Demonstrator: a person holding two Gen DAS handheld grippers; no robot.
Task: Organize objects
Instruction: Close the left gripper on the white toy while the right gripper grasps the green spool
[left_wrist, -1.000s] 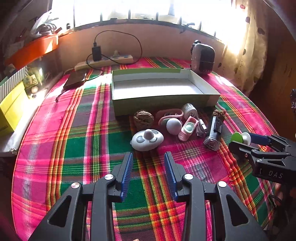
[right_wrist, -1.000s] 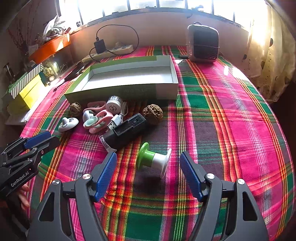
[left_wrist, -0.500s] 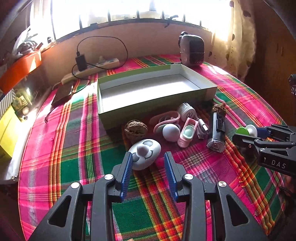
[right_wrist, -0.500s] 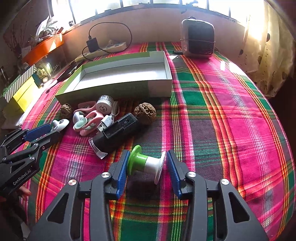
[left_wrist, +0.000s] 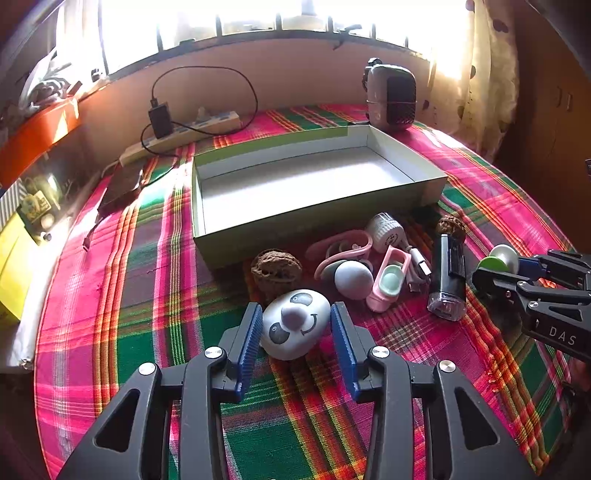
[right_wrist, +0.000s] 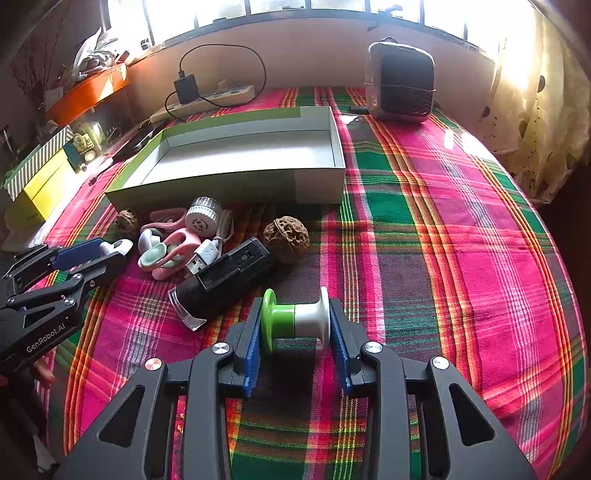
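**Claws bracket two items, box dead ahead**

Right claw (right_wrist: 293, 326) closing on the spool (right_wrist: 295, 319): blue pads sit against its two end flanges, green one on the left pad, white on the right. Spool axis runs crosswise, pad to pad, so the grip takes it end-on. Looks seated, though the jaws are not done closing.

Left claw (left_wrist: 295, 332) opening, wide, with the panda toy (left_wrist: 295, 323) between the pads. Left pad is at or very near the toy's side; right pad shows a clear gap. Nothing held there yet. Toy lies flat on the bench (left_wrist: 122, 280), long axis slanted a little across the claw.

Box (left_wrist: 295, 184) is empty and lies straight beyond both claws, long side facing them, open top up. From the right claw it sits ahead and somewhat left, past the black torch (right_wrist: 225, 284) and a walnut (right_wrist: 286, 240). From the left claw it is ahead, with a second walnut (left_wrist: 277, 267) and the pink clutter in between.

Judgement: spool goes first; lift must clear the torch and the near wall.
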